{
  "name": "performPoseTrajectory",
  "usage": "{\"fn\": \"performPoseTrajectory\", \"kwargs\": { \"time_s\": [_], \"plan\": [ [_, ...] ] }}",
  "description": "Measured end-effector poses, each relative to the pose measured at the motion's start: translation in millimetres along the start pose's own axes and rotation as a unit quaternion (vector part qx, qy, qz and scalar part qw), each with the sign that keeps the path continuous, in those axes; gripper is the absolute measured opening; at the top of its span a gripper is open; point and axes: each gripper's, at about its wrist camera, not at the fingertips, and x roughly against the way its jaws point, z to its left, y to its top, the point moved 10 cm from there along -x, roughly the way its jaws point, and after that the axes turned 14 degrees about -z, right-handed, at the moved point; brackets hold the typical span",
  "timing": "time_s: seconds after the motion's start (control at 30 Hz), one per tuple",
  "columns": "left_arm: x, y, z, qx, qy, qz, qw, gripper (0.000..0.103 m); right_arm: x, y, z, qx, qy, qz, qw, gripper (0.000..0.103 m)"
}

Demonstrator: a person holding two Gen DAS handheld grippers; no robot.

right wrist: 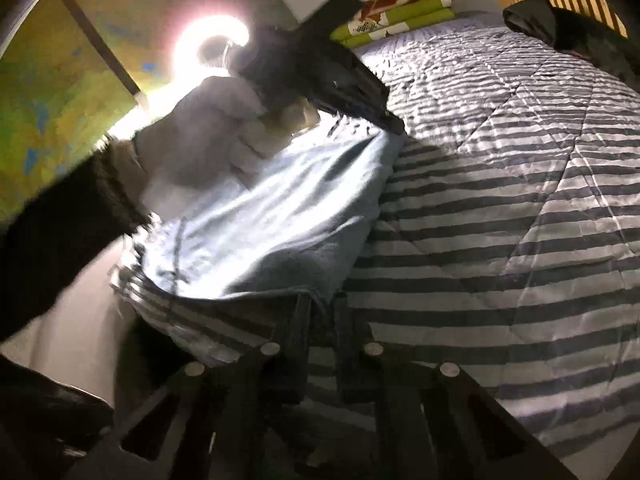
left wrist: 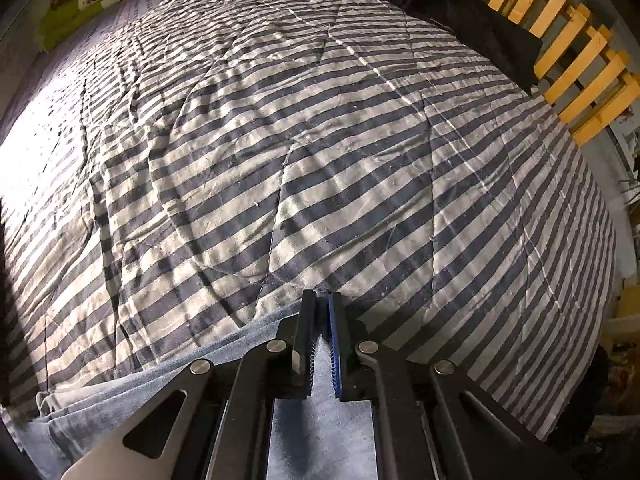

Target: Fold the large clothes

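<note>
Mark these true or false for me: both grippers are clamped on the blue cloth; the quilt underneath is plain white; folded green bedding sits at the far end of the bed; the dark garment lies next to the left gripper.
1. Both grippers are shut on the light blue cloth. True: the left gripper and the right gripper each pinch its edge.
2. The quilt is plain white. False: it is striped grey and white.
3. Folded green bedding sits at the far end. True.
4. The dark garment lies beside the left gripper. False: it lies far off, by the wooden slats.
</note>
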Motion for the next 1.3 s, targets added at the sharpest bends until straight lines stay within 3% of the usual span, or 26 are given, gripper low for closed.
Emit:
{"fn": "performPoseTrajectory", "kwargs": {
  "time_s": [0.17,0.23,0.3,0.47,0.57,0.63,0.73,0.9,0.97,1.07,1.1,1.13,1.23,1.3],
  "plan": [
    [-8.5,11.4,12.7,0.012,0.028,-0.018,0.9994,0.000,-7.2,-12.0,-4.4,-0.018,0.003,0.019,1.000,0.008],
    [-15.3,5.7,10.8,0.038,-0.004,0.002,0.9993,0.000,-15.3,-27.1,-13.2,-0.024,-0.009,0.041,0.999,0.008],
    [-8.3,7.3,14.6,0.043,-0.004,-0.011,0.9990,0.000,-14.9,-25.4,-15.0,-0.035,0.004,0.046,0.998,0.010],
    [59.7,-1.7,18.8,0.038,-0.032,-0.061,0.9969,0.000,2.5,-15.2,-15.5,-0.003,0.005,0.069,0.998,0.013],
    [104.6,-39.5,17.0,0.027,-0.035,-0.083,0.9956,0.000,11.1,14.4,-21.2,-0.011,0.012,0.046,0.999,0.013],
    [122.6,-73.5,4.3,0.052,-0.070,-0.083,0.9927,0.000,3.1,41.4,-24.6,-0.002,0.007,0.027,1.000,0.013],
    [128.8,-110.9,-29.4,0.076,-0.124,-0.080,0.9861,0.000,-25.6,77.3,-24.8,0.011,0.006,0.018,1.000,0.013],
    [106.2,-147.5,-87.3,0.092,-0.186,-0.072,0.9755,0.000,-102.9,111.1,-21.0,0.040,0.013,0.054,0.998,0.013],
    [85.2,-165.4,-94.7,0.108,-0.188,-0.048,0.9750,0.000,-135.5,113.7,-20.0,0.043,0.019,0.077,0.996,0.013],
    [75.2,-172.1,-90.9,0.129,-0.203,-0.061,0.9688,0.001,-176.7,113.1,-29.9,0.055,-0.001,0.102,0.993,0.013],
    [74.5,-172.5,-88.0,0.152,-0.212,-0.056,0.9638,0.001,-185.2,110.8,-37.8,0.064,-0.018,0.108,0.992,0.010],
    [74.4,-173.2,-86.9,0.161,-0.214,-0.055,0.9617,0.001,-192.3,110.1,-46.3,0.071,-0.039,0.109,0.991,0.001],
    [80.9,-175.1,-93.1,0.128,-0.196,-0.071,0.9697,0.000,-199.7,118.9,-66.5,0.053,-0.067,0.093,0.992,0.000],
    [94.6,-174.0,-93.0,0.133,-0.197,-0.073,0.9686,0.000,-197.0,125.7,-76.4,0.052,-0.094,0.087,0.990,0.005]
  ]
}}
